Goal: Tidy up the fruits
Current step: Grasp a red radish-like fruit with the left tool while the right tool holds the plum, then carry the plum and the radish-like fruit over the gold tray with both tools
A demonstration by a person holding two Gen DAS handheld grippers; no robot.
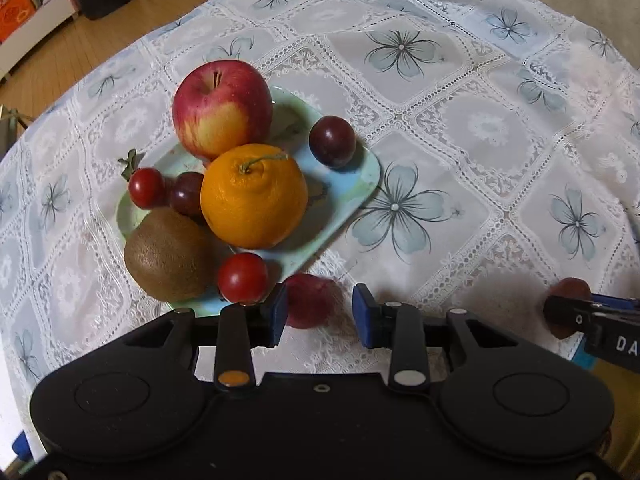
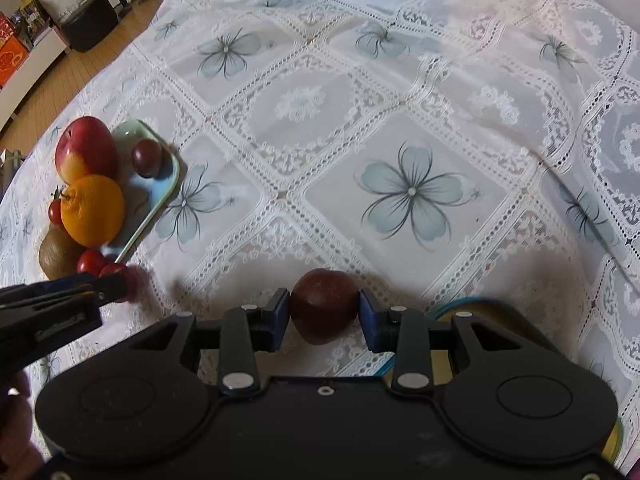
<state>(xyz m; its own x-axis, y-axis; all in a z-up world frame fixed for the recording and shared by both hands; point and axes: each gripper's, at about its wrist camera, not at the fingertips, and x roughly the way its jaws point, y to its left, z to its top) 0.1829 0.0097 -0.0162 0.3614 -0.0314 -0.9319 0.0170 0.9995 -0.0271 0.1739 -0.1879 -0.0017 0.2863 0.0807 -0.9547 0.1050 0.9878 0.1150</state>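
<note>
A pale green tray (image 1: pixel 360 184) on the lace tablecloth holds a red apple (image 1: pixel 222 108), an orange (image 1: pixel 254 196), a kiwi (image 1: pixel 168 254), cherry tomatoes (image 1: pixel 242 278) and dark plums (image 1: pixel 332 142). My left gripper (image 1: pixel 320 314) is open, its blue pads either side of a reddish plum (image 1: pixel 310 300) lying on the cloth just off the tray's near edge. My right gripper (image 2: pixel 324 310) is shut on a dark red plum (image 2: pixel 324 304). The tray also shows in the right wrist view (image 2: pixel 160 184), at far left.
A round yellow container with a blue rim (image 2: pixel 492 312) sits under my right gripper's right side. The table's left edge drops to a wooden floor (image 1: pixel 100 40) with a black box and shelves. The right gripper (image 1: pixel 592 316) shows at the left view's right edge.
</note>
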